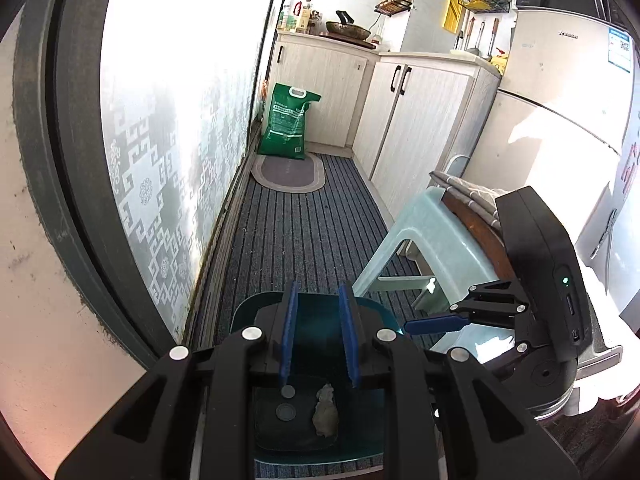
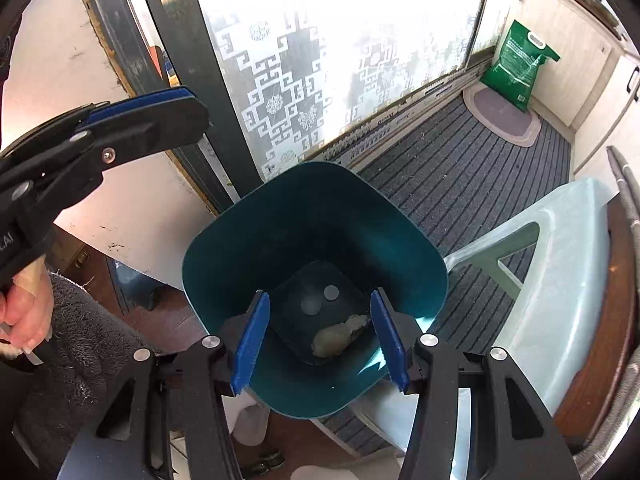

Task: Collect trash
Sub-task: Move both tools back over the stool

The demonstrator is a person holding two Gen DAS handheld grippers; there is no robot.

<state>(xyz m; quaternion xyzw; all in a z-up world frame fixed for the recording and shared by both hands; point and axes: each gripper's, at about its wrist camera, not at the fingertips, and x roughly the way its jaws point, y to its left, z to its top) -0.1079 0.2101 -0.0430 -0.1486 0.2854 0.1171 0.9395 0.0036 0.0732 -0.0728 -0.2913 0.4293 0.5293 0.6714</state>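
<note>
A teal trash bin [image 2: 304,216] stands on the striped floor mat, also in the left wrist view [image 1: 372,316]. A crumpled pale wad of trash [image 2: 340,336] lies on its dark bottom, also in the left wrist view [image 1: 326,410]. My right gripper [image 2: 320,344] is open and empty above the bin's mouth; it shows from the side in the left wrist view [image 1: 432,325]. My left gripper [image 1: 320,336] is open and empty above the bin, and shows at the left in the right wrist view [image 2: 172,108].
A pale green plastic stool [image 1: 432,236] stands right of the bin, with a wooden board and cloth behind it. A frosted glass door [image 1: 168,120] runs along the left. A green sack [image 1: 286,120], an oval rug, cabinets and a fridge [image 1: 560,120] lie farther off.
</note>
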